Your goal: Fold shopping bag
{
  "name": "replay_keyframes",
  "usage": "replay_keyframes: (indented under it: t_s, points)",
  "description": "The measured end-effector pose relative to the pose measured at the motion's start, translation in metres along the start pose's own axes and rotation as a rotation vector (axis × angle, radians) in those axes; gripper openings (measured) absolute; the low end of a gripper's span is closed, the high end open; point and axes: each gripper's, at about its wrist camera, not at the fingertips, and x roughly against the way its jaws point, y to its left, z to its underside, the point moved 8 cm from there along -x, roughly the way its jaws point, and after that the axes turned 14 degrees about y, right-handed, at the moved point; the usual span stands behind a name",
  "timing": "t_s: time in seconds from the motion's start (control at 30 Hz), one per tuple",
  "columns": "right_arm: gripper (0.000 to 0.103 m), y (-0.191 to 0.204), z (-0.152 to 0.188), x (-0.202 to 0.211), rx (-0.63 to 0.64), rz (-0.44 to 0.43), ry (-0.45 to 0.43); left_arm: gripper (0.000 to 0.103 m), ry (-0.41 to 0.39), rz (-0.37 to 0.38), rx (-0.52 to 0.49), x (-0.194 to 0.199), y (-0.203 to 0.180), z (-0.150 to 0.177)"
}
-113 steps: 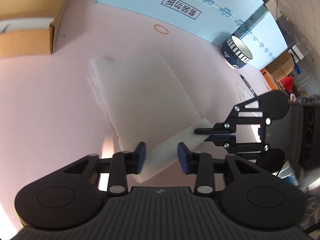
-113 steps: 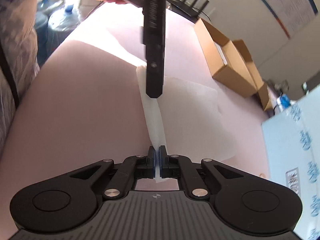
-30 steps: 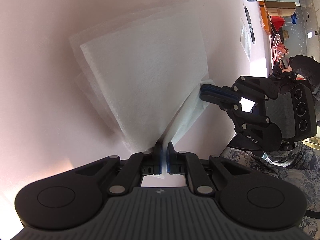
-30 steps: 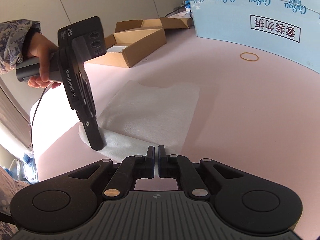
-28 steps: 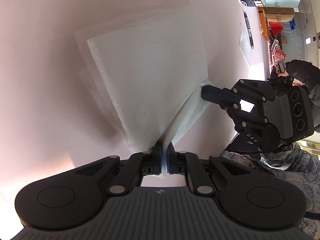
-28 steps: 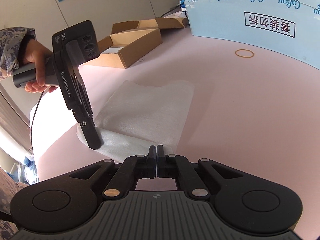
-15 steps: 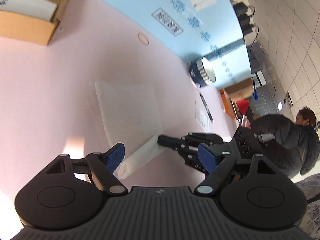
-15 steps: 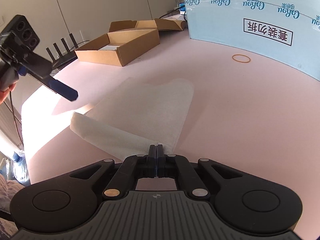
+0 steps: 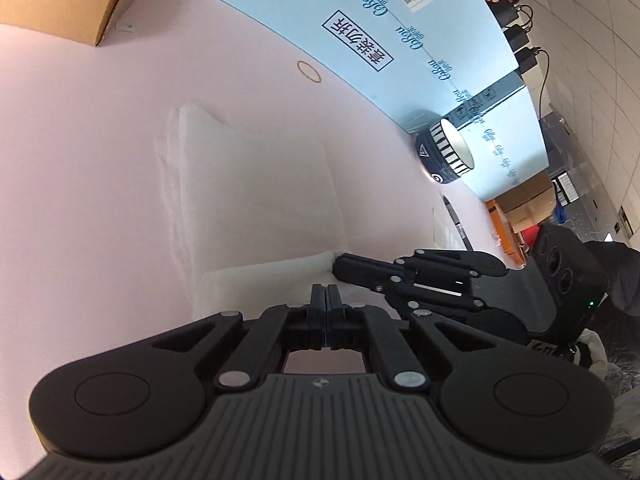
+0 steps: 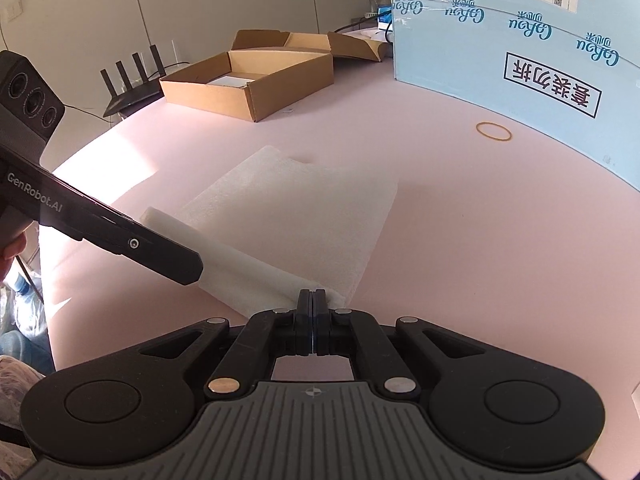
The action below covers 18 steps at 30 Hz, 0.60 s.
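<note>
White non-woven shopping bag [image 10: 296,216] lay flat on the pink table [image 10: 480,240], its near edge rolled or folded over into a thick band just ahead of both tools. How many layers sat in that band was hard to make out, and the bag's handles could not be picked out at all.

Left gripper [image 9: 326,294]: jaws drawn fully together. Its tips sat over the folded band; whether fabric was pinched between them could not be told from its own camera. In the right wrist view the same tool [image 10: 192,270] came in from the left, its tip on the band, its rear cut off by the frame edge.

Right gripper [image 10: 313,300]: jaws likewise together, tips at the bag's near corner, touching the fold. A pinch on cloth could not be confirmed. From the left view it [image 9: 340,268] lay nearly level, its tip against the band's right end.

Beyond the bag: a rubber band [image 10: 493,131], a blue carton [image 10: 520,40], an open cardboard box [image 10: 248,76].
</note>
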Motion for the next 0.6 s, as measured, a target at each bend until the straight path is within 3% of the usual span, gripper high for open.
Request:
replay_keyframes:
  t_s: [0.3, 0.5, 0.6]
  points:
    - [0.0, 0.0, 0.003, 0.002, -0.011, 0.003, -0.02, 0.0, -0.032, -0.109, 0.047, 0.018, 0.037, -0.002]
    - [0.0, 0.001, 0.003, 0.004, 0.007, 0.006, -0.017, 0.002, -0.017, -0.163, 0.023, 0.018, 0.039, -0.007]
    - [0.011, 0.007, 0.0, 0.018, 0.099, 0.035, -0.019, 0.002, 0.012, -0.199, -0.006, 0.015, 0.035, -0.01]
